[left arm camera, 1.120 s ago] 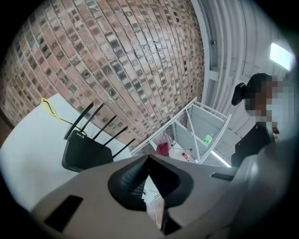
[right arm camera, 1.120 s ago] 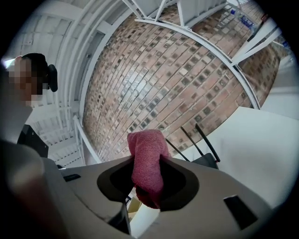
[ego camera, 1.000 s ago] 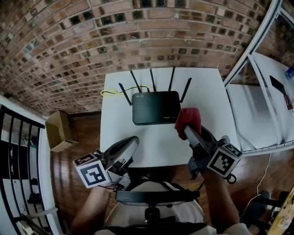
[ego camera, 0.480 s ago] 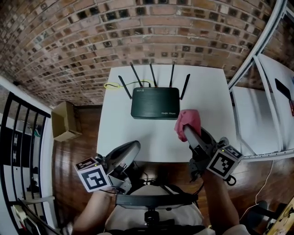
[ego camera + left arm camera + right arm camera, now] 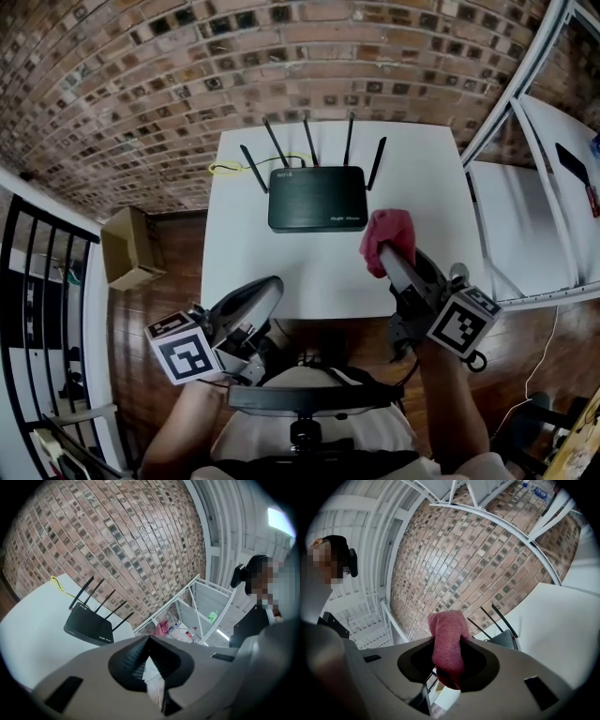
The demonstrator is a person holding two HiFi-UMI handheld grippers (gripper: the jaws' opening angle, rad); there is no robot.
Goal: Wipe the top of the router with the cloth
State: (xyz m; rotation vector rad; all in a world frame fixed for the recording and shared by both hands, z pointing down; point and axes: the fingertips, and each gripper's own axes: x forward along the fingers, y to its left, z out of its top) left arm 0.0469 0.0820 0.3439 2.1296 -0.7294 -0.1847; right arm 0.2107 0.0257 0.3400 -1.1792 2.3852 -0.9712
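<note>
Fingers of the right gripper (image 5: 382, 256) pinch a bunched red cloth (image 5: 389, 232), which bulges out past their tips in the right gripper view (image 5: 446, 641). The cloth hangs just off the near right corner of the router (image 5: 317, 197), beside it and not over its top.

Black and flat, the router lies on a white table (image 5: 427, 178), with its top bare and five thin antennas (image 5: 307, 141) standing along its back edge. A loop of yellow cable (image 5: 225, 169) lies on the table just behind the router's left rear corner.

Nearer the person and to the left of the router, well apart from it, the left gripper (image 5: 272, 284) hovers at the table's near edge. Its fingers are pressed together with nothing between them, as the left gripper view (image 5: 149, 638) shows, and it faces the router from the front left.

Behind the router rises a brick wall (image 5: 281, 56). Well to the router's left, a cardboard box (image 5: 127, 258) sits on a wooden floor (image 5: 159, 309). To the router's right, past the table's edge, slant the bars of a white metal frame (image 5: 516, 103).
</note>
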